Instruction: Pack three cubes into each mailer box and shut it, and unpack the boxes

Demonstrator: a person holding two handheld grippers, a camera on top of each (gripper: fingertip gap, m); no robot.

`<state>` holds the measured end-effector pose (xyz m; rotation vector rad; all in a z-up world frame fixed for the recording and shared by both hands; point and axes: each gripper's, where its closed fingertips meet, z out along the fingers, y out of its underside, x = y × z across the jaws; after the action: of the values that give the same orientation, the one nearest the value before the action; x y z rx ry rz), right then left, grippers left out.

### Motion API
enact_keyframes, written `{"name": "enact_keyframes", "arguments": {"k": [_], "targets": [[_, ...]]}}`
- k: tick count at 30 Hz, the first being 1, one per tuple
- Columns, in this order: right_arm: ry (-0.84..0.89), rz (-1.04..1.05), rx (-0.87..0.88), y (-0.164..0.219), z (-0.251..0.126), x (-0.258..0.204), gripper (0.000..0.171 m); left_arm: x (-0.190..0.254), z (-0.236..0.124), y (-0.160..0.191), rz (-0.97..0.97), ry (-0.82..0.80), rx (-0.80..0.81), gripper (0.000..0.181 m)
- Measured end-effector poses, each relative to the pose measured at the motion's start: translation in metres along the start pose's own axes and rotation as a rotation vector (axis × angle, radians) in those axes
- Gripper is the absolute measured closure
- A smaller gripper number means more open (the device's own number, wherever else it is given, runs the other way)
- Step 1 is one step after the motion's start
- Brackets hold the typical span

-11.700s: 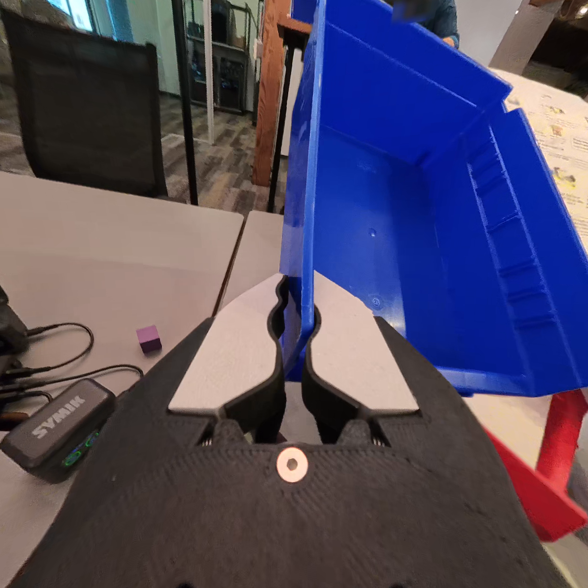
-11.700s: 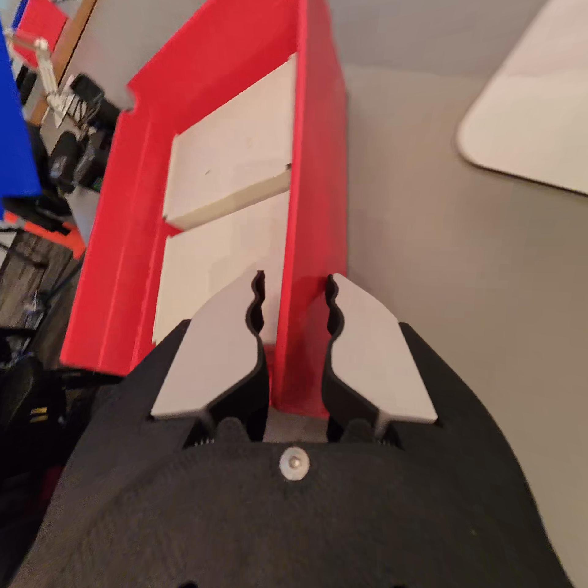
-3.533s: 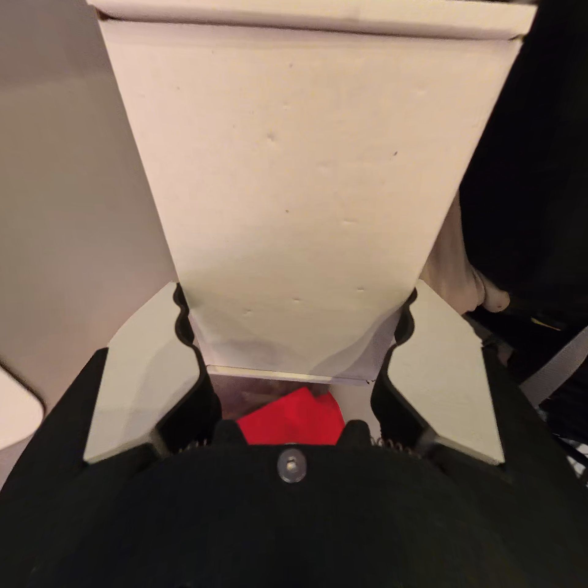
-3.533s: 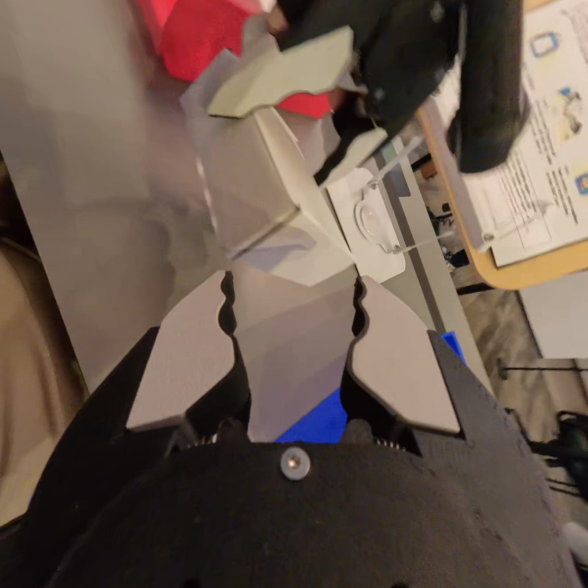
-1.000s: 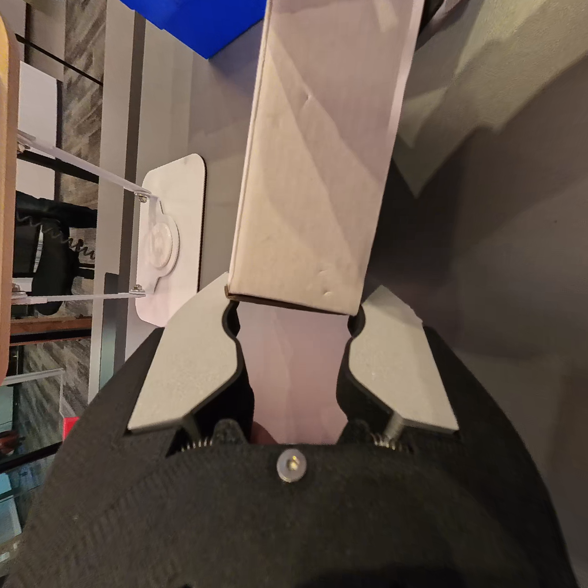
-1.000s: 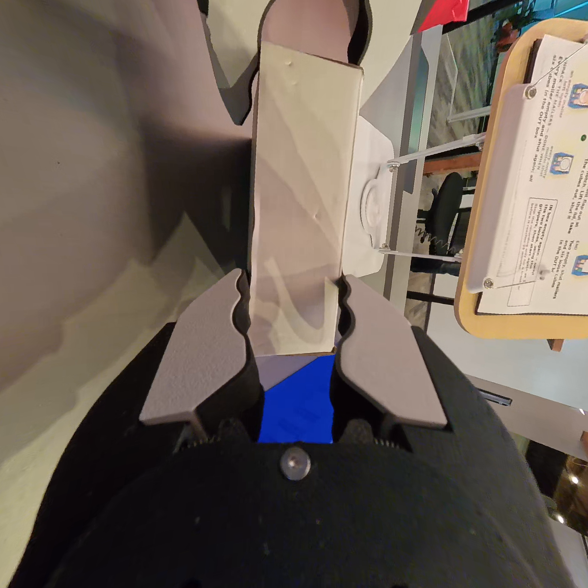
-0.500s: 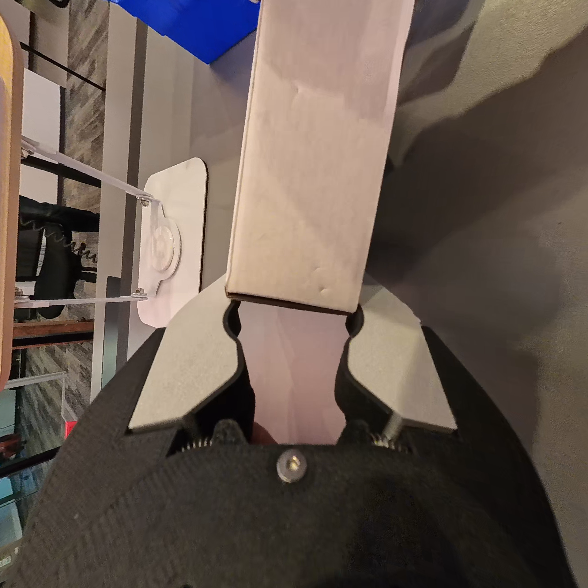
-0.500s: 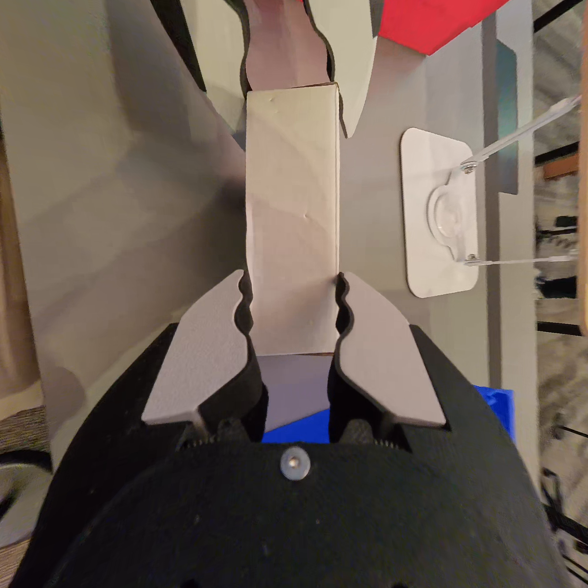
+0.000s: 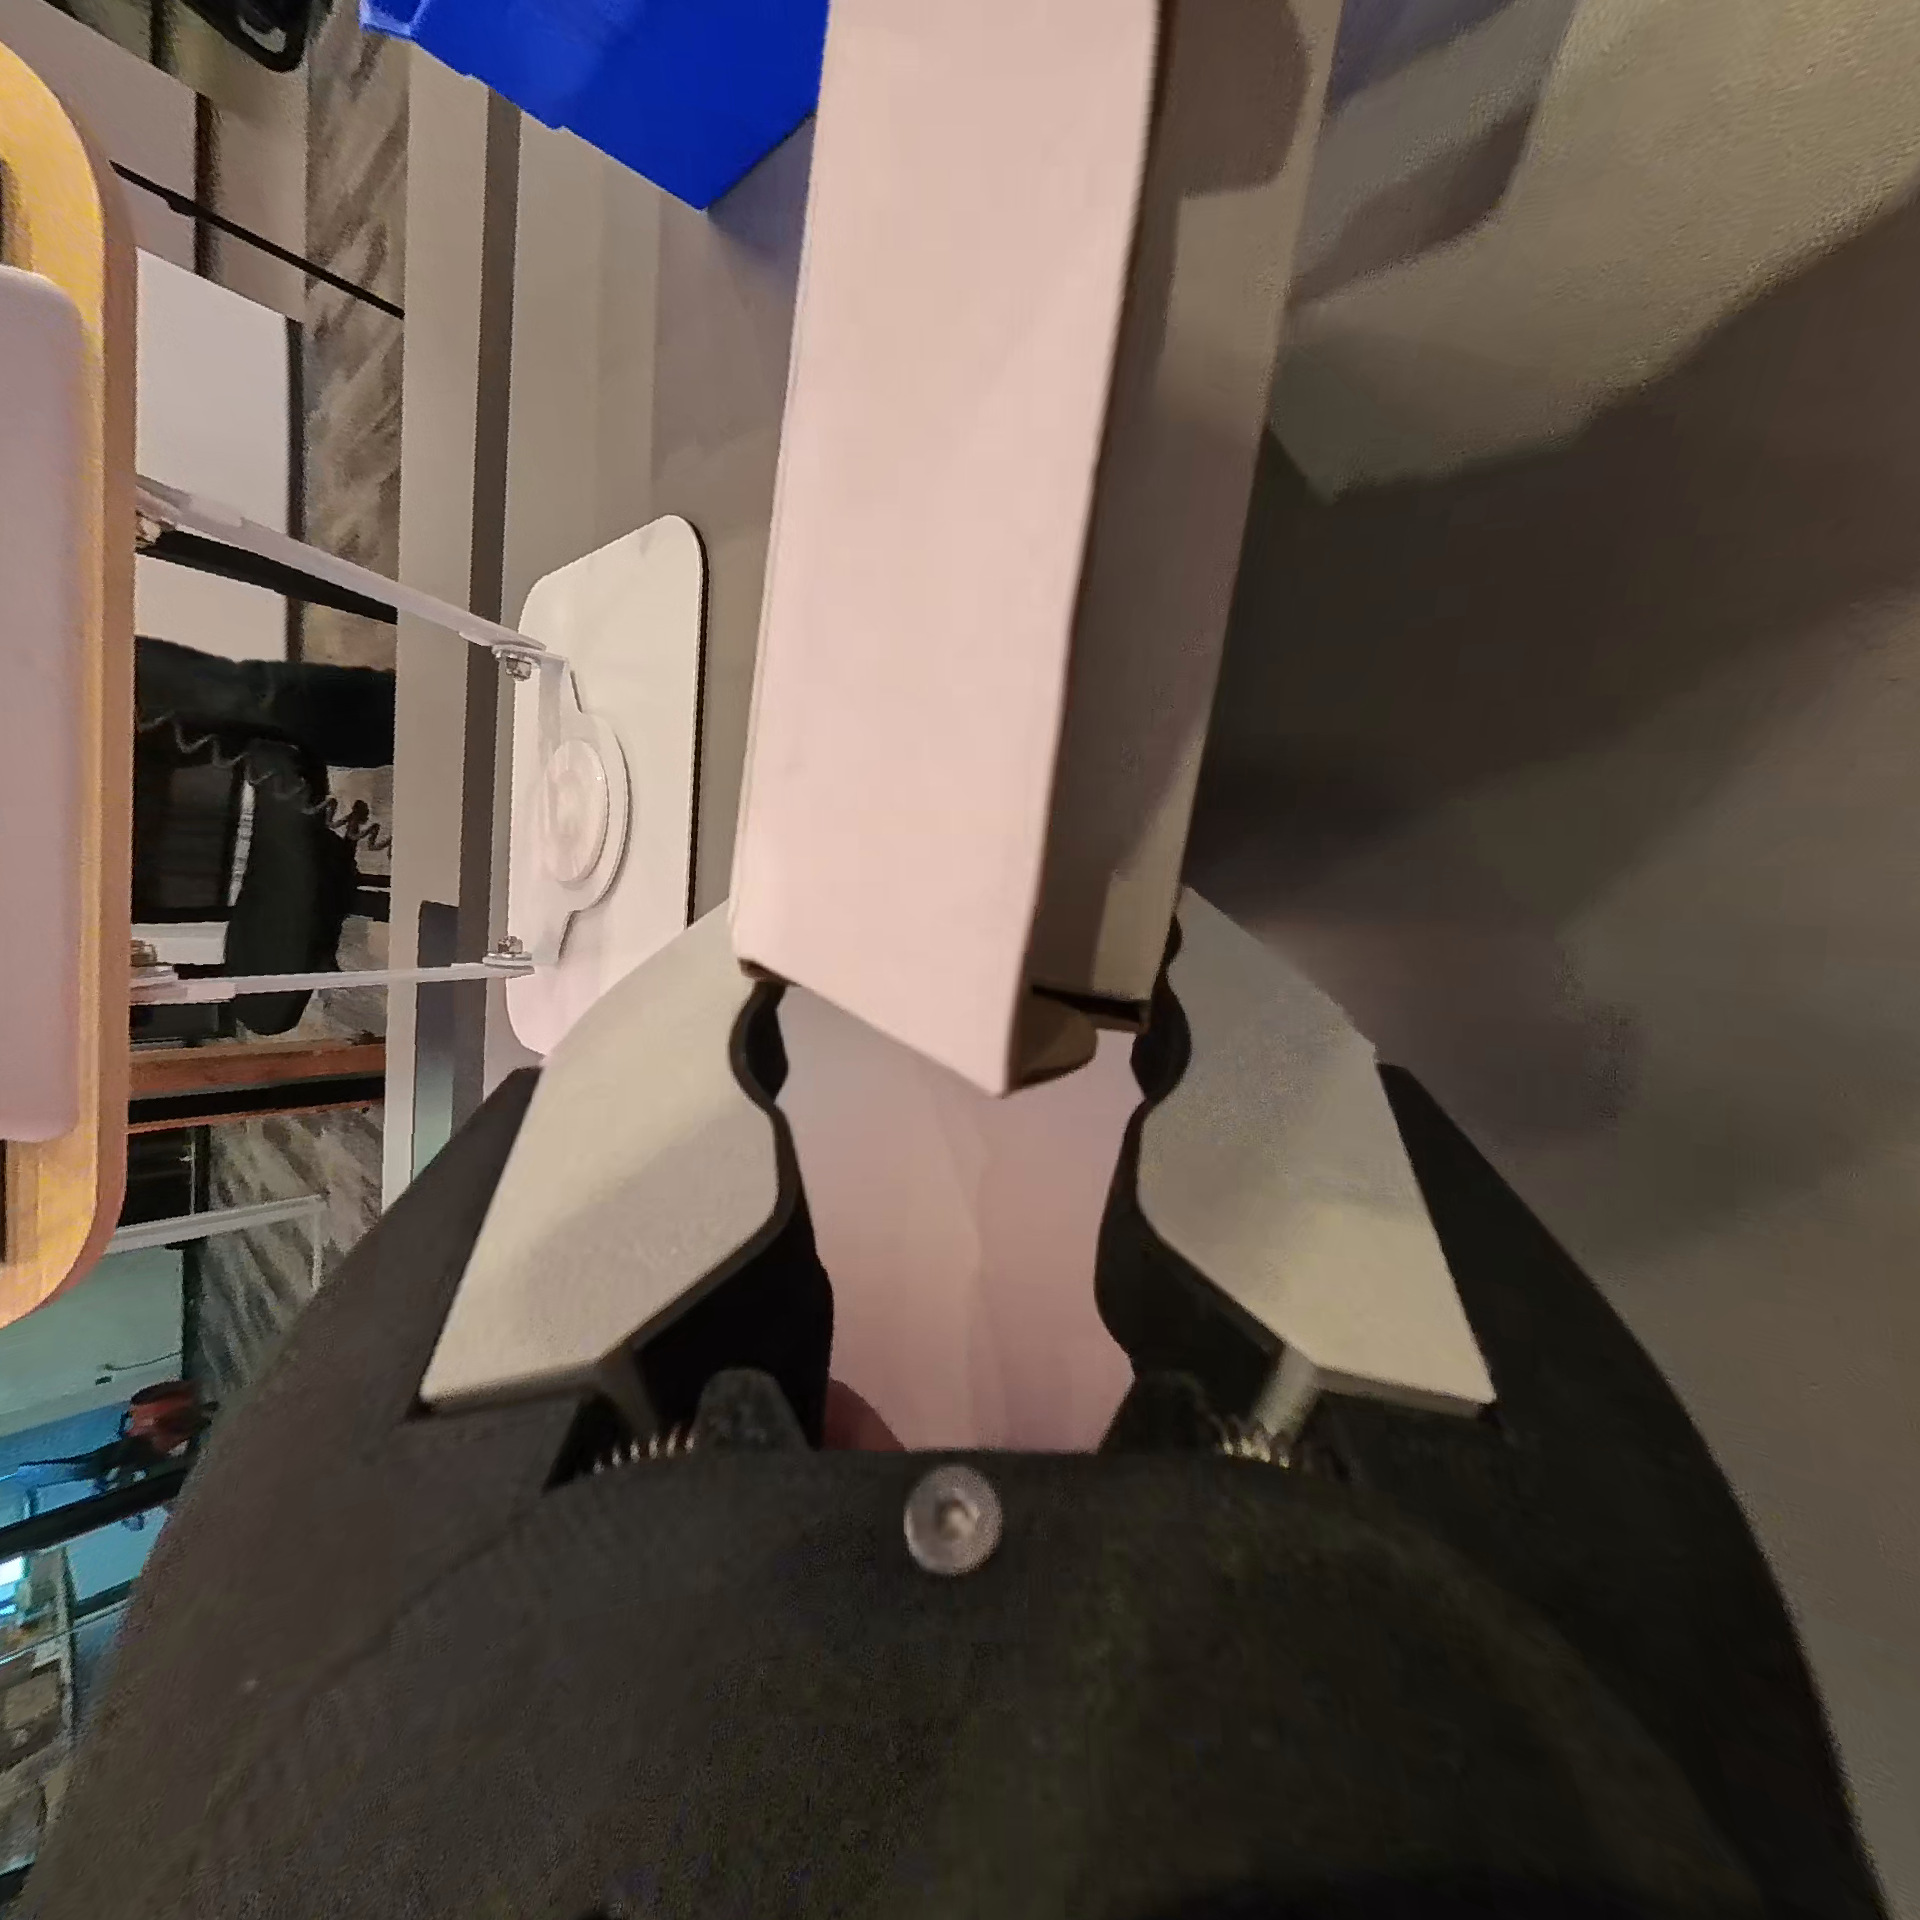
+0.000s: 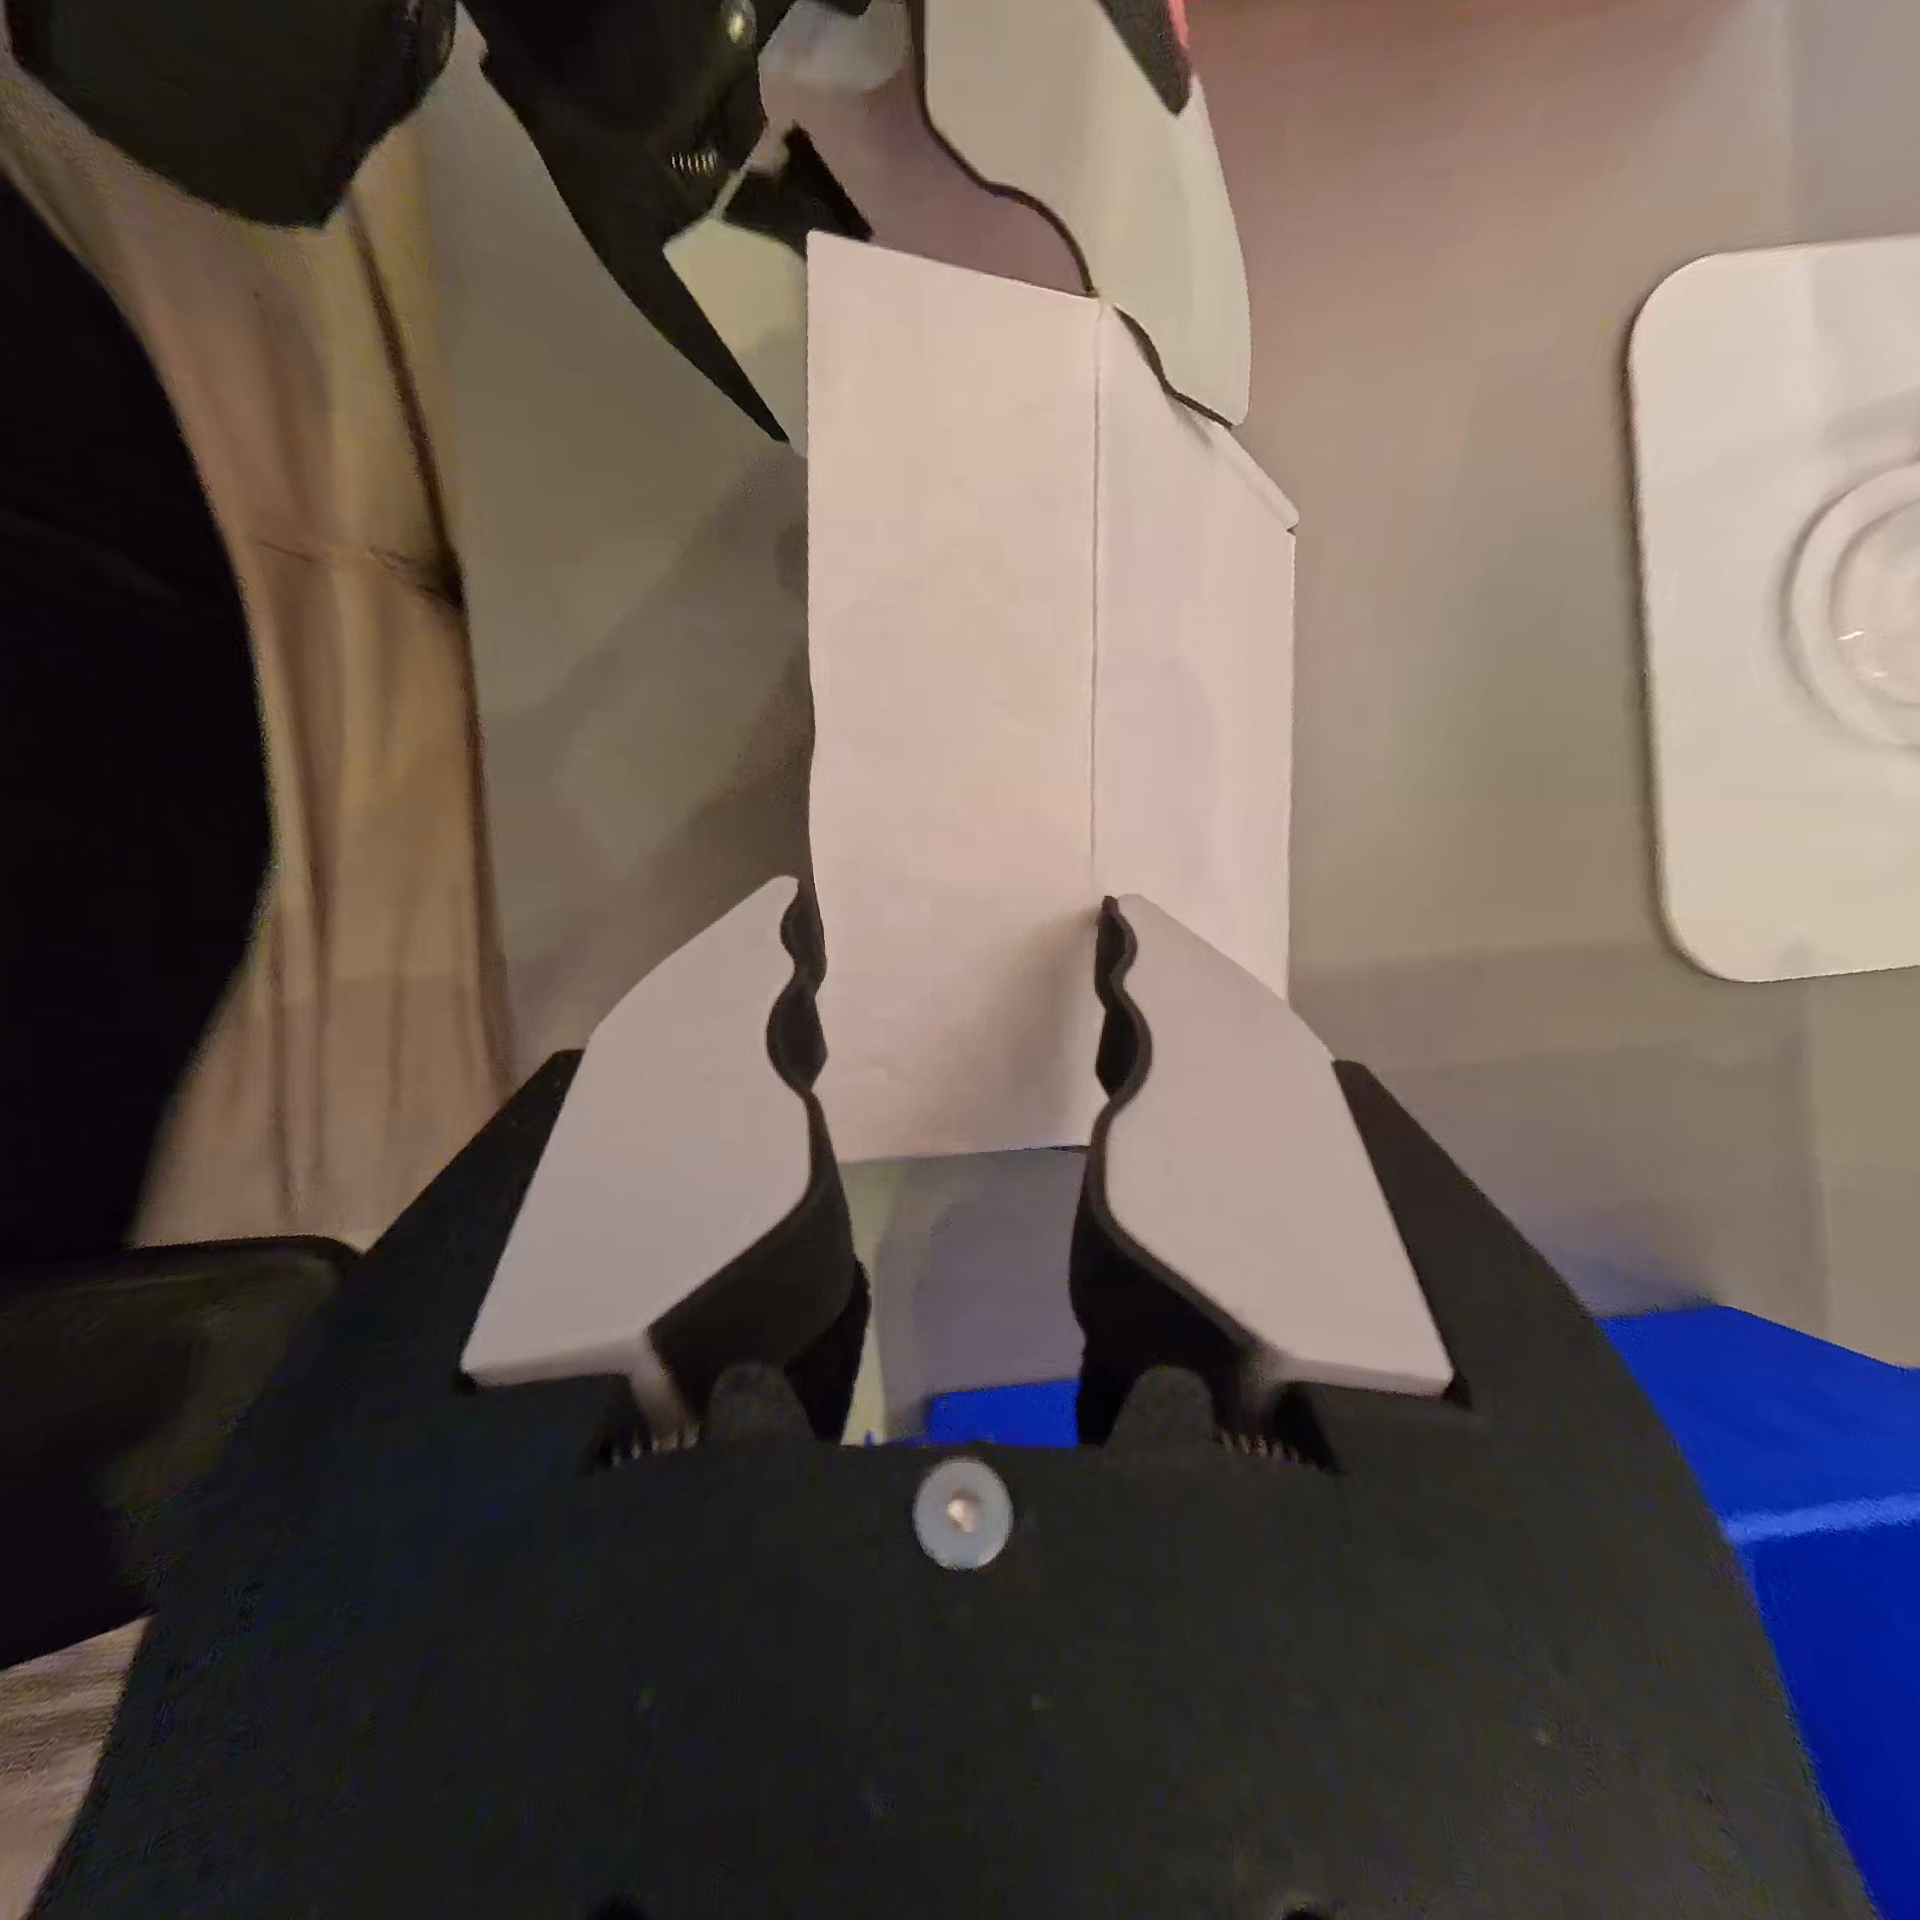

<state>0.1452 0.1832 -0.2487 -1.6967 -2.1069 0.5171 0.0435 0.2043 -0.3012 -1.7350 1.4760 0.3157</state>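
A white mailer box is held in the air between both grippers, one at each end. My left gripper is shut on its near end; the box is turned so a grey side face and a flap edge show on the right. In the right wrist view my right gripper is shut on the other end of the box, and the left gripper's fingers grip the far end. A second face with a tab corner shows at the right. No cubes are in view.
The grey table lies behind the box. A blue bin is near the right gripper. A white base plate with a clear stand sits on the table. A person's beige clothing is at left. The tips of one gripper are about 12 centimetres away from the tips of the other.
Both grippers have turned with the box still held between them. The box has rolled about its long axis, so a second face now shows. The red bin has left the right view.
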Motion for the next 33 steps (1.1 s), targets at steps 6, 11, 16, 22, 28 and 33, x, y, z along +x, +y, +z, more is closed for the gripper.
{"name": "enact_keyframes", "arguments": {"k": [6,11,16,22,28,33], "targets": [[0.481,-0.362,-0.125,-0.002,0.005,0.003,0.117,0.000,0.000,0.001,0.004,-0.001,0.003,0.115],[0.747,-0.556,-0.154,-0.005,0.012,0.003,0.141,0.001,-0.001,0.000,-0.006,0.003,0.004,0.115],[0.731,-0.400,-0.067,-0.012,-0.003,0.013,0.166,0.001,-0.001,-0.001,-0.016,-0.011,0.007,0.115],[0.582,-0.277,-0.031,-0.013,-0.005,0.009,0.170,0.010,-0.006,0.001,0.036,-0.005,0.009,0.112],[0.485,-0.227,-0.041,-0.009,0.004,-0.001,0.170,0.028,-0.032,-0.003,-0.193,0.249,0.062,0.084],[0.427,-0.205,-0.043,-0.005,0.016,-0.009,0.170,0.017,-0.036,-0.006,-0.479,0.283,0.167,0.088]]}}
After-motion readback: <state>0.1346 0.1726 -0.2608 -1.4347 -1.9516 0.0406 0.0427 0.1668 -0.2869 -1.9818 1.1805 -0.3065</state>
